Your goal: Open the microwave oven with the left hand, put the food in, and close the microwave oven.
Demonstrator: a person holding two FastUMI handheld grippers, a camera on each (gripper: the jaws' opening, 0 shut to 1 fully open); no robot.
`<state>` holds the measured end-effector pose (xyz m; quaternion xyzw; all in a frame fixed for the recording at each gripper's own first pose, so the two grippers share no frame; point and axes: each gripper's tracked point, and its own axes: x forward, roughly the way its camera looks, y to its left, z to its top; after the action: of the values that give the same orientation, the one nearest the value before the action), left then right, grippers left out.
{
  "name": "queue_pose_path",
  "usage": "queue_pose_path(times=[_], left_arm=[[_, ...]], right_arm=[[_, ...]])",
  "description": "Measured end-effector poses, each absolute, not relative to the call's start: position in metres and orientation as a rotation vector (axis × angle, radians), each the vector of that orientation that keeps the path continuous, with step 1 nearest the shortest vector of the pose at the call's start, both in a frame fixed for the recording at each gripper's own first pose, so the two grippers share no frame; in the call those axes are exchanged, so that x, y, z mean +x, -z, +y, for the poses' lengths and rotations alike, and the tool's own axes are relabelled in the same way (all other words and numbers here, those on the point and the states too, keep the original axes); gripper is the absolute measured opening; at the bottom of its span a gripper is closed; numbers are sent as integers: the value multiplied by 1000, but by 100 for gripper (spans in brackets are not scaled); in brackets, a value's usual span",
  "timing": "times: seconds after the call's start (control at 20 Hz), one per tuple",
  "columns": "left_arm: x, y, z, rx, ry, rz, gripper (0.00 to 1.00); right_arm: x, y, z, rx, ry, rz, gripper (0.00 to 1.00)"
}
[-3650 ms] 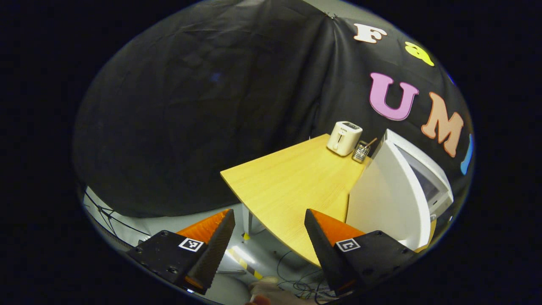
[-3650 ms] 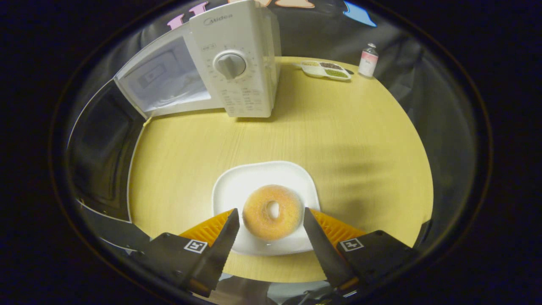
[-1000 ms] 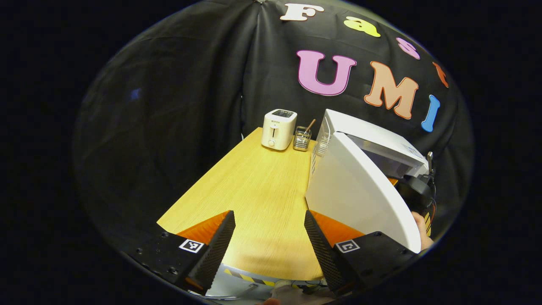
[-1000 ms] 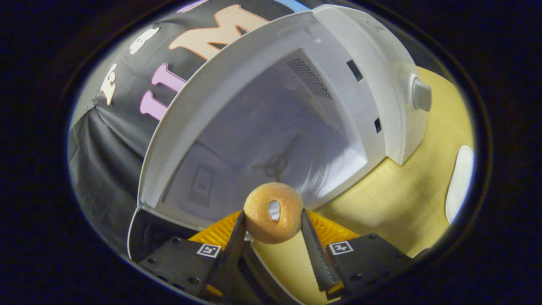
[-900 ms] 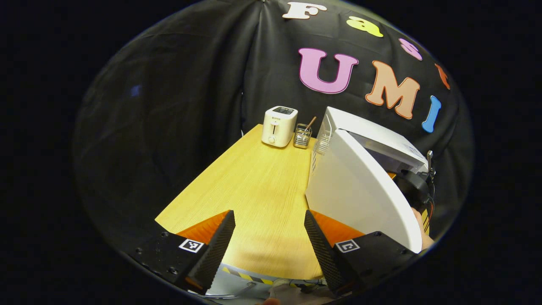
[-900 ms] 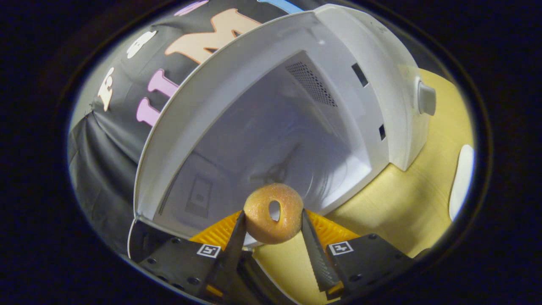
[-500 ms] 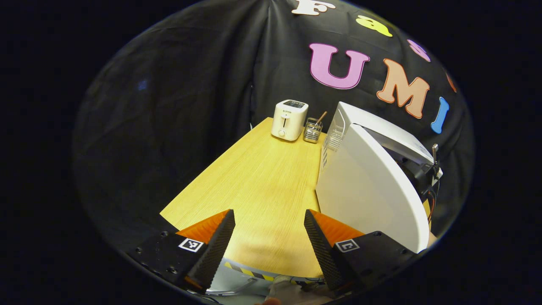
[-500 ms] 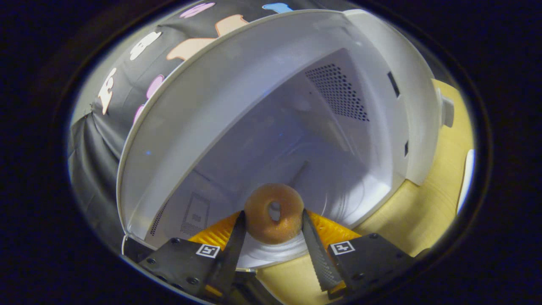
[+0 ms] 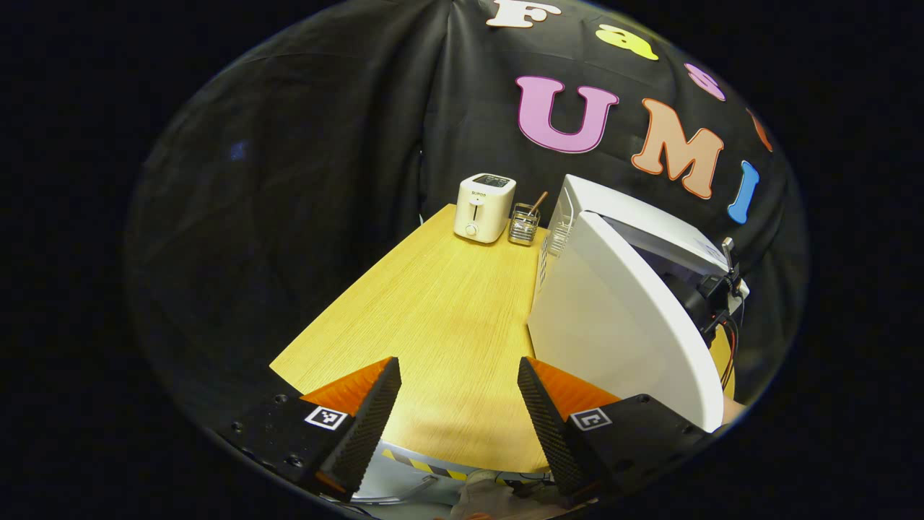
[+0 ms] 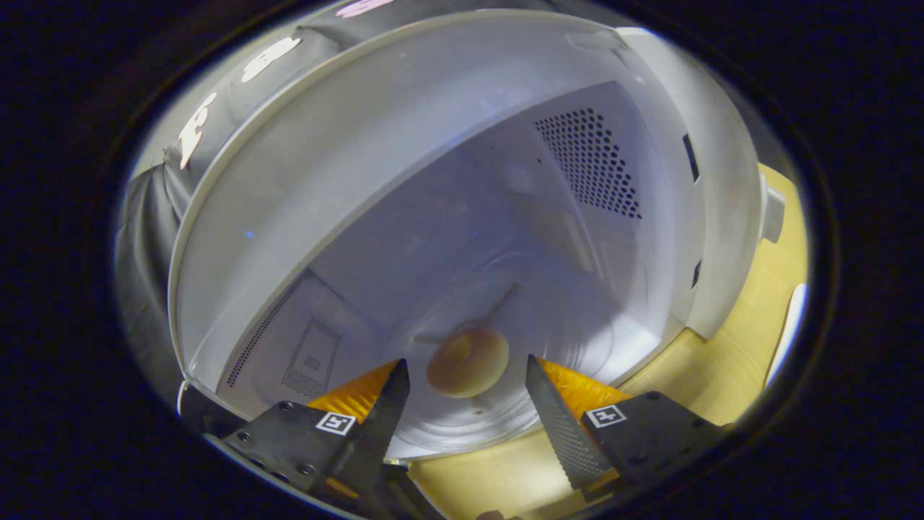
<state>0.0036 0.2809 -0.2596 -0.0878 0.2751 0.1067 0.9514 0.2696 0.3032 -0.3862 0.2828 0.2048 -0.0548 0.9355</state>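
The white microwave stands with its cavity facing me in the right gripper view. A sugared donut, blurred, is low over the glass turntable, free between the spread fingers of my open right gripper. Whether it rests on the glass I cannot tell. In the left gripper view the microwave door hangs open to the right. My left gripper stands open with nothing in it, over the wooden table near its front edge. Behind the door, part of the right gripper reaches into the oven.
A white toaster and a small wire holder with a stick stand at the table's far end, left of the microwave. The white plate's edge lies on the table to the oven's right. The control knob sticks out there.
My right gripper went deeper into the cavity, then opened and let go of the donut, which dropped toward the turntable. The left gripper barely shifted.
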Motion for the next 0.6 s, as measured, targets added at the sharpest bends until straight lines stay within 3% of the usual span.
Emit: queue_pose_path(times=[0.35,0.55,0.6], left_arm=[[0,258,271,-166,-180,557,89],[-5,260,263,-136,-149,574,70],[-7,263,261,-127,-142,588,69]], right_arm=[[234,367,292,401,34,394,90],[207,358,287,317,-22,410,90],[198,356,288,305,-36,416,99]])
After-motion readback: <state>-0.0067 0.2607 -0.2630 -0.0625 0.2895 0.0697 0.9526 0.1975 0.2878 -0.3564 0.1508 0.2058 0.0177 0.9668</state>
